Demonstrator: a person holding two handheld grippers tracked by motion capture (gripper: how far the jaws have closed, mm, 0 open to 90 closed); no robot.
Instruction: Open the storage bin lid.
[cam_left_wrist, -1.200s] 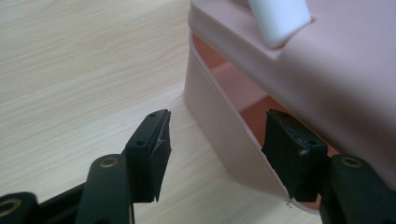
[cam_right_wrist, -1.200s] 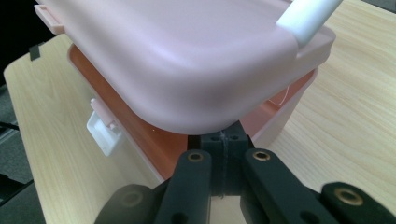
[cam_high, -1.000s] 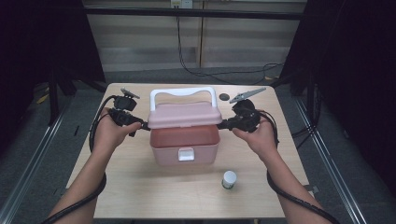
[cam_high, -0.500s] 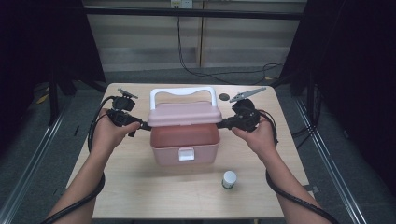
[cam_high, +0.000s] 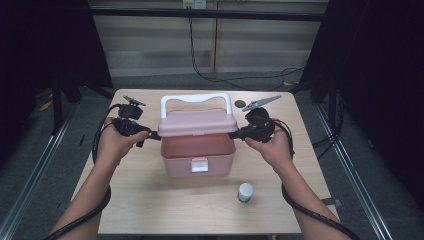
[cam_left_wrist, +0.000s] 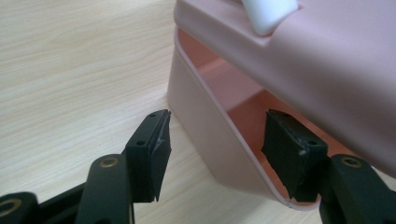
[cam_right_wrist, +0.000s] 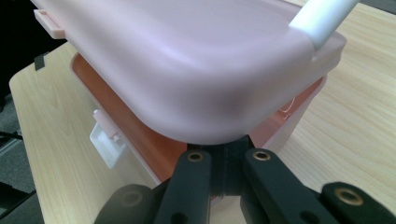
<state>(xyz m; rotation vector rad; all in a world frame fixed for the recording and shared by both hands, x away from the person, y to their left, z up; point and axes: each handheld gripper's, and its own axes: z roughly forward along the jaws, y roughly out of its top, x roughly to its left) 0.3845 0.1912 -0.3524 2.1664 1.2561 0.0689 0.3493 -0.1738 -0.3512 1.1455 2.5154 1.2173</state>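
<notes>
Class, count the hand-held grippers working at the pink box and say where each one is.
2. The left hand-held gripper is at the pink box's left wall; the right hand-held gripper is at its right side, under the lid.

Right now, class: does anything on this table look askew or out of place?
Yes. The pink lid is not seated on the pink box: its front is raised, showing the inside. The right gripper is under its edge; the left gripper straddles the box wall.

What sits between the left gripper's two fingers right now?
In the left gripper view, the side wall of the pink box stands between the left gripper's open fingers: one finger outside, the other inside the box, neither pressing it.
</notes>
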